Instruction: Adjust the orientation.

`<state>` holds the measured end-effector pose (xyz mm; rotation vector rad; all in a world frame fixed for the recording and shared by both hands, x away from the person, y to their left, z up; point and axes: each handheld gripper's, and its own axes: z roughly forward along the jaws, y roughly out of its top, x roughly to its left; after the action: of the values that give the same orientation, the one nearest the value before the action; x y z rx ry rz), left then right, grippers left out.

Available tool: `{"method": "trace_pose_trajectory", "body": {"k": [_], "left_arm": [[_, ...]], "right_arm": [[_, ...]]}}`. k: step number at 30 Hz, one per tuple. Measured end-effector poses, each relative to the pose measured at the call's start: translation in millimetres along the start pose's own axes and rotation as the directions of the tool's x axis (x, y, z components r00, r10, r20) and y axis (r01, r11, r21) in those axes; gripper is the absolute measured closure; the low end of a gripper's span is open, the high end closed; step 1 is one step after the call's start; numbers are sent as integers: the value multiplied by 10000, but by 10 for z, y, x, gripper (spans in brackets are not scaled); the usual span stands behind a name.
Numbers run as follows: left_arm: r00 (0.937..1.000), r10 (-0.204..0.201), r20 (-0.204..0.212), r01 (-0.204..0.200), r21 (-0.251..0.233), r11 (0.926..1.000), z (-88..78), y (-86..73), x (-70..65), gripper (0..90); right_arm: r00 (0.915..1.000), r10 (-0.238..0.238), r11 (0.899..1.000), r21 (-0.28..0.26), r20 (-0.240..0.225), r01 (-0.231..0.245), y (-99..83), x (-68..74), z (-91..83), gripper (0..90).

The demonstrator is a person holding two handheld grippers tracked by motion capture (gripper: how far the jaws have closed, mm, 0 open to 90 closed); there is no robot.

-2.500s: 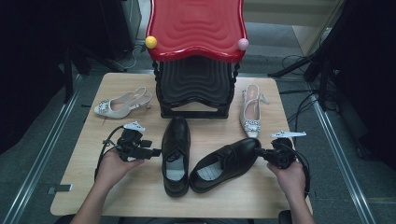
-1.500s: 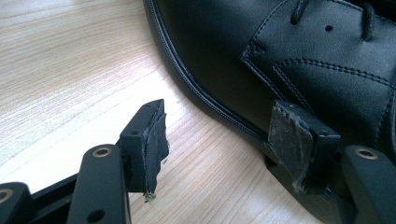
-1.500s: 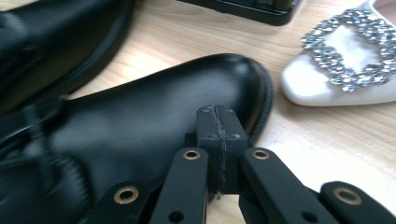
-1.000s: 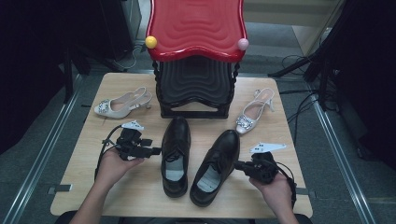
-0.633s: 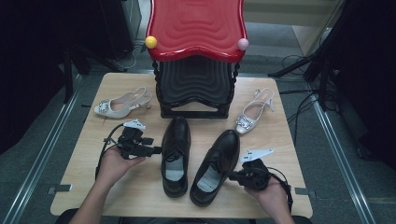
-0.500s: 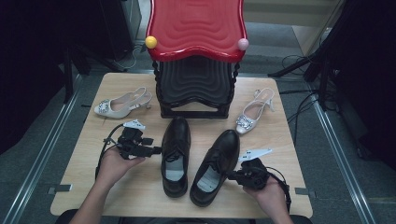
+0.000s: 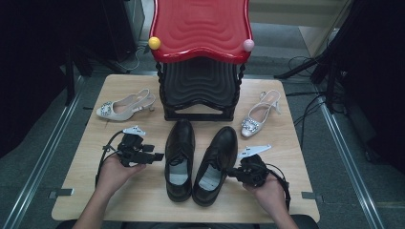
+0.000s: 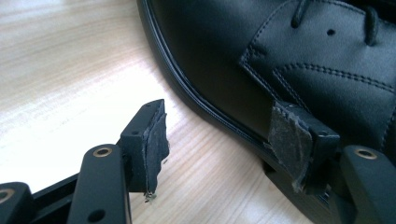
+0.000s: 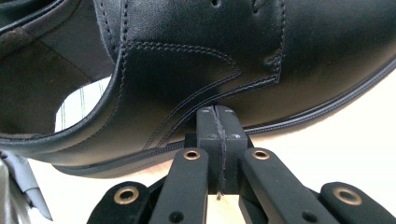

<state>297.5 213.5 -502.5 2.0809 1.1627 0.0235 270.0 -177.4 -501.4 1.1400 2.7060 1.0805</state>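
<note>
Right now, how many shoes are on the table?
4: two black shoes side by side in front, left and right; one pale heeled shoe back left, another back right.

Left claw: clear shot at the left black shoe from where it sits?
Probably yes. The left claw is open and beside the left black shoe, one pad already at its side, bare table under the other.

Your right black shoe (image 9: 196,60) runs off the right gripper view at nine, twelve and three o'clock; its toe is cut off.
</note>
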Motion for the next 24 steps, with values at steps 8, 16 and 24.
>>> {"method": "trace_pose_trajectory", "body": {"k": [8, 16, 24], "left_arm": [[9995, -300, 117, 299, 79, 9995, 56, -49, -46, 563], [9996, -64, 285, 64, 17, 10000, 125, -38, -197, 869], [9986, -343, 398, 349, -140, 9993, 175, -58, -274, 900]], "right_arm": [[10000, -73, 9999, -70, 55, 74, 77, -28, 57, 900], [9999, -55, 9999, -105, 131, 57, 166, -41, 124, 900], [10000, -3, 9999, -110, 51, 4, 244, -51, 193, 900]]}}
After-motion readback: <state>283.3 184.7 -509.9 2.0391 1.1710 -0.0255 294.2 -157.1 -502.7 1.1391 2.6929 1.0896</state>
